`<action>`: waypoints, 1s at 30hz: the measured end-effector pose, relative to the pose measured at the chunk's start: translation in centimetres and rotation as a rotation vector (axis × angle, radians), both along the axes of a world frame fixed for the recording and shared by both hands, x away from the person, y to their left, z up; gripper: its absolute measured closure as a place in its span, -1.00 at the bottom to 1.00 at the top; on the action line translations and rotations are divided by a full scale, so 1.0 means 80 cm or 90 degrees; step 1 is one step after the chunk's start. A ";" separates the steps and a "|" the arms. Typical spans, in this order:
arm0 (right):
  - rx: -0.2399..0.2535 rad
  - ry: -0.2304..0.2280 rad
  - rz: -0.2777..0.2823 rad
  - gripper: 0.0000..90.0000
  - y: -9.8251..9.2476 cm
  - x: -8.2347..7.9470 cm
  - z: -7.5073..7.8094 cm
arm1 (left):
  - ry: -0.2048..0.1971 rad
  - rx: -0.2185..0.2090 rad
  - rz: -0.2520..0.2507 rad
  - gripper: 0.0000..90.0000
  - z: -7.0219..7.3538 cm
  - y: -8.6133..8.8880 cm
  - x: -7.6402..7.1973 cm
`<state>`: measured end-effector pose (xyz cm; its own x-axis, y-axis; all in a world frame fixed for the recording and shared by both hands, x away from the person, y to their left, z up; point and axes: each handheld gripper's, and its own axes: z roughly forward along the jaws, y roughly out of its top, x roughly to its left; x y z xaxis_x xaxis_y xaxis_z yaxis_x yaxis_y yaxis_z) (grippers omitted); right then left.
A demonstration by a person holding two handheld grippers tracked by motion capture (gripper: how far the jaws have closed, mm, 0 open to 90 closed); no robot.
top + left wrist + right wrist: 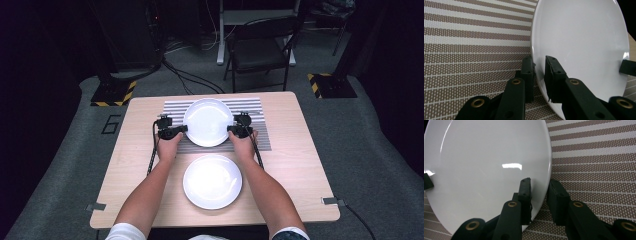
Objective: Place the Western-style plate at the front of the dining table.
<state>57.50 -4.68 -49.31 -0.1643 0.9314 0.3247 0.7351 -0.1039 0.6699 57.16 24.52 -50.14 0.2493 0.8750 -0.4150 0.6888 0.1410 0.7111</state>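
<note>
A white plate (208, 121) sits over a brown-and-white striped placemat (255, 107) at the far middle of the table. My left gripper (184, 129) is shut on its left rim and my right gripper (231, 129) on its right rim. In the left gripper view the jaws of the left gripper (537, 61) straddle the rim of the plate (579, 37), one above and one below. The right gripper view shows the right gripper (539, 182) clamping the plate (489, 165) the same way. A second white plate (212, 181) lies nearer to me on the bare table.
The wooden table (290, 165) has free room left and right of both plates. A folding chair (260, 47) stands beyond the far edge. Cables trail from both grippers along my forearms.
</note>
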 end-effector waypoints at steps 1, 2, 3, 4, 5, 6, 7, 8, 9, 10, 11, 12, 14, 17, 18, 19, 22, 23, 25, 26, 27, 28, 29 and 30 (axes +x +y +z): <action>-0.001 -0.001 0.000 0.64 0.000 0.000 -0.001 | -0.002 0.002 0.000 0.72 -0.001 0.000 0.001; -0.004 -0.001 0.000 0.64 0.000 0.000 -0.001 | 0.000 0.003 0.000 0.72 -0.002 0.000 0.001; -0.008 -0.003 0.001 0.64 0.000 0.000 -0.001 | -0.001 0.004 0.000 0.72 -0.003 -0.001 0.001; -0.007 -0.001 -0.002 0.64 0.001 0.001 -0.001 | 0.000 0.005 0.000 0.72 -0.003 -0.001 0.001; -0.011 0.000 0.001 0.64 0.001 0.001 -0.002 | -0.002 0.007 -0.002 0.72 -0.004 -0.002 0.002; -0.012 0.000 0.000 0.63 0.001 0.001 -0.002 | -0.003 0.010 -0.002 0.72 -0.004 -0.002 0.002; -0.015 0.000 0.000 0.63 0.001 0.001 -0.003 | -0.003 0.010 -0.002 0.72 -0.005 -0.003 0.002; -0.013 0.004 -0.004 0.63 0.002 0.001 -0.003 | -0.002 0.009 -0.002 0.72 -0.006 -0.003 0.002; -0.010 0.008 -0.006 0.62 0.002 0.001 -0.003 | 0.002 0.006 0.000 0.72 -0.006 -0.002 0.003; -0.010 0.009 -0.006 0.62 0.003 0.001 -0.004 | 0.001 0.006 0.000 0.71 -0.007 -0.002 0.003; -0.011 0.008 -0.008 0.62 0.003 0.001 -0.004 | 0.002 0.006 0.001 0.71 -0.007 -0.002 0.003; -0.013 0.004 -0.005 0.62 0.003 0.001 -0.004 | 0.002 0.005 0.001 0.71 -0.008 -0.001 0.003; -0.014 0.003 -0.005 0.62 0.003 0.002 -0.004 | 0.002 0.004 0.001 0.71 -0.008 -0.002 0.003; -0.013 0.008 -0.005 0.61 0.002 0.003 -0.006 | 0.005 0.003 -0.002 0.70 -0.009 -0.003 0.004; -0.013 0.009 -0.007 0.60 0.002 0.003 -0.007 | 0.006 0.003 -0.001 0.70 -0.009 -0.004 0.004; -0.012 0.013 -0.008 0.60 0.002 0.003 -0.008 | 0.007 0.003 -0.001 0.70 -0.009 -0.004 0.004; -0.013 0.019 -0.008 0.59 0.002 0.004 -0.009 | 0.010 0.002 0.001 0.68 -0.012 -0.004 0.005; -0.011 0.018 -0.010 0.59 0.001 0.005 -0.010 | 0.013 0.002 0.001 0.68 -0.012 -0.004 0.005; -0.003 0.024 -0.015 0.58 0.002 0.005 -0.010 | 0.016 0.000 0.002 0.67 -0.014 -0.004 0.006; -0.002 0.025 -0.013 0.58 0.002 0.005 -0.010 | 0.017 0.000 0.003 0.66 -0.014 -0.005 0.006; -0.004 0.025 -0.014 0.57 0.002 0.005 -0.010 | 0.019 0.003 0.003 0.66 -0.014 -0.005 0.006; -0.010 0.021 -0.008 0.56 0.002 0.005 -0.011 | 0.014 0.007 0.003 0.65 -0.014 -0.006 0.007; -0.014 0.022 -0.010 0.55 0.004 0.005 -0.011 | 0.015 0.009 0.002 0.65 -0.013 -0.007 0.007; -0.019 0.022 -0.010 0.54 0.004 0.005 -0.012 | 0.015 0.009 0.002 0.65 -0.013 -0.007 0.007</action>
